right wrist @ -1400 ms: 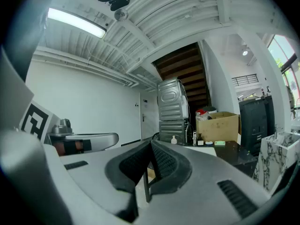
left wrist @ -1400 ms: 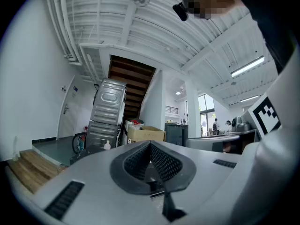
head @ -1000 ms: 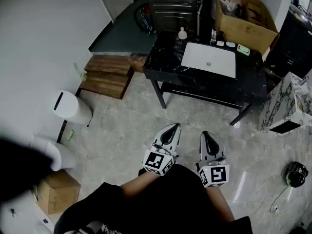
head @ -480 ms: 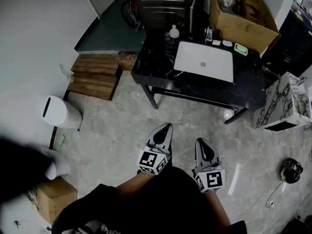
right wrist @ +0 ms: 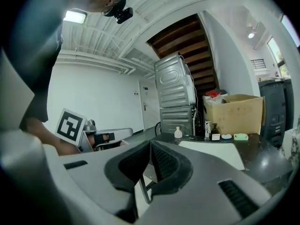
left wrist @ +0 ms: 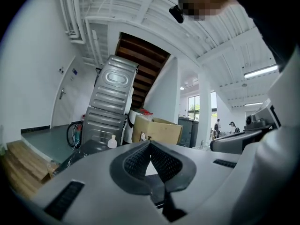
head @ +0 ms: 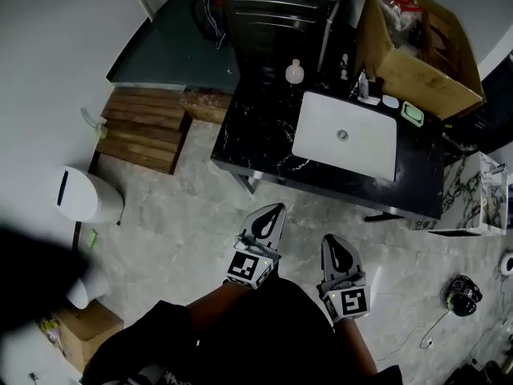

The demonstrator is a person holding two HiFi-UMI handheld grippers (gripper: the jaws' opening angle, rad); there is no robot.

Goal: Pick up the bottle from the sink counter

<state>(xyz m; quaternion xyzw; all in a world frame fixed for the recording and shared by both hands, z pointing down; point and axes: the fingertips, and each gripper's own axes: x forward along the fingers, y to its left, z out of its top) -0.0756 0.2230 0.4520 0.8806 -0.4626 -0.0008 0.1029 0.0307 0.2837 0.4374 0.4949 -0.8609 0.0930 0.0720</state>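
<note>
While we stand on the pale floor point(head: 184, 215) short of the counter point(head: 256, 135), both grippers are held out side by side in front of us, near the bottom of the head view. Our left gripper point(head: 275, 212) is closed, its ribbed pads meeting at the tip with nothing between them. Our right gripper point(head: 331, 244) is closed and empty in the same way. Each carries its marker cube near our hands.

Ahead of us, the counter is black with white veins. A white rectangular basin point(head: 346, 135) is set into its middle and right. The bottle point(head: 295, 72) is small, white and round-bodied. It stands upright at the far edge of the counter, just beyond the basin's far left corner, well apart from both grippers. To its right along the far edge we see a few small items, too small to tell, and a green soap dish point(head: 412, 114). An open cardboard box point(head: 417, 62) sits at the far right corner.

Beyond the counter stands a grey metal machine point(head: 272, 14). On the floor to the left lie wooden planks point(head: 144, 127), and nearer us a white bin point(head: 80, 195).

From the left gripper point(left wrist: 150, 144), the bottle point(left wrist: 112, 142) shows far off, left of the shut tip. From the right gripper point(right wrist: 151, 144), the bottle point(right wrist: 178, 133) shows just right of the tip, in the distance.
</note>
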